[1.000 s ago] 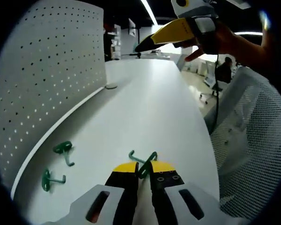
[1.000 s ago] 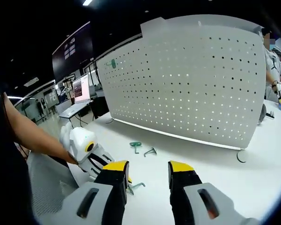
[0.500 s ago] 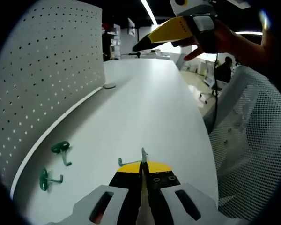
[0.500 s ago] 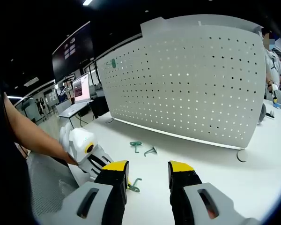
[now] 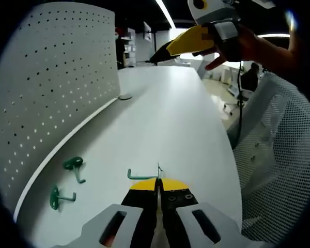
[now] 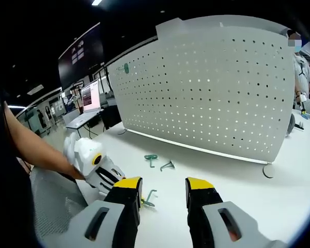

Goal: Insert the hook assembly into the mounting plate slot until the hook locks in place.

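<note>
Our left gripper (image 5: 157, 182) jaws have pinched the green hook (image 5: 142, 175) off the table (image 5: 170, 124), ready for the pegboard (image 6: 212, 88); right gripper (image 6: 164, 185) jaws gape.

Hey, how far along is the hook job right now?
Done: the left gripper has shut on one green hook. In hand: carrying it to the pegboard. Left: inserting and locking it; two hooks lie on the table, the right gripper open.
</note>
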A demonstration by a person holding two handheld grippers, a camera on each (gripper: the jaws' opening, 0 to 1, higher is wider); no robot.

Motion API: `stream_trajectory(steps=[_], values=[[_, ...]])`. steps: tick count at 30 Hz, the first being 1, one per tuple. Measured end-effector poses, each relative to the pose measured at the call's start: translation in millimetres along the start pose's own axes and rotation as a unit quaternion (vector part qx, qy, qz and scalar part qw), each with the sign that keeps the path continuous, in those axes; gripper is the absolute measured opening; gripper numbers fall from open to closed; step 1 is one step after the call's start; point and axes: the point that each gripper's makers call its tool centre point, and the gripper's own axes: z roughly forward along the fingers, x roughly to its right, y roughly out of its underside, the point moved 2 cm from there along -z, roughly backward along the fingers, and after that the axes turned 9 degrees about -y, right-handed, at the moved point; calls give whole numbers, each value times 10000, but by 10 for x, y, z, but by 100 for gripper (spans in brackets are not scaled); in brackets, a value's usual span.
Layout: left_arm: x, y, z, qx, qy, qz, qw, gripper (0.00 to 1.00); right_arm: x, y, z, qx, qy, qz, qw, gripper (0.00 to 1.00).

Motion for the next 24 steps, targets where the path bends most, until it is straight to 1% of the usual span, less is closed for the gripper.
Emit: stream_trajectory(steps=[4, 5, 11, 15, 17, 19, 22, 24], values=[[-73, -108, -89, 151, -173, -49, 9997, 1, -50, -14, 36, -16, -70, -44, 10000, 32], [-106, -152, -125, 216, -279, -51, 9994, 1, -61, -16, 43, -19, -85, -49, 10000, 32], [-205, -377, -329, 543, -612, 49, 9966, 1, -144, -78, 117, -8, -211, -134, 9997, 32], [-249, -504, -461, 707, -809, 256, 9939, 1, -203, -138, 159, -3, -300, -212, 9993, 32], [-249, -551, -515, 760, -846, 323, 9930, 1, -235, -163, 175, -14, -348, -257, 9991, 32], [-249, -586, -562, 790, -902, 486, 9916, 1, -264, -209, 196, -5, -399, -320, 9987, 32], [-194, -638, -634, 798, -913, 806, 9893, 1, -303, -280, 231, 22, -479, -400, 9980, 32], [-143, -672, -666, 820, -896, 932, 9882, 1, -332, -317, 260, 26, -537, -454, 9975, 31]])
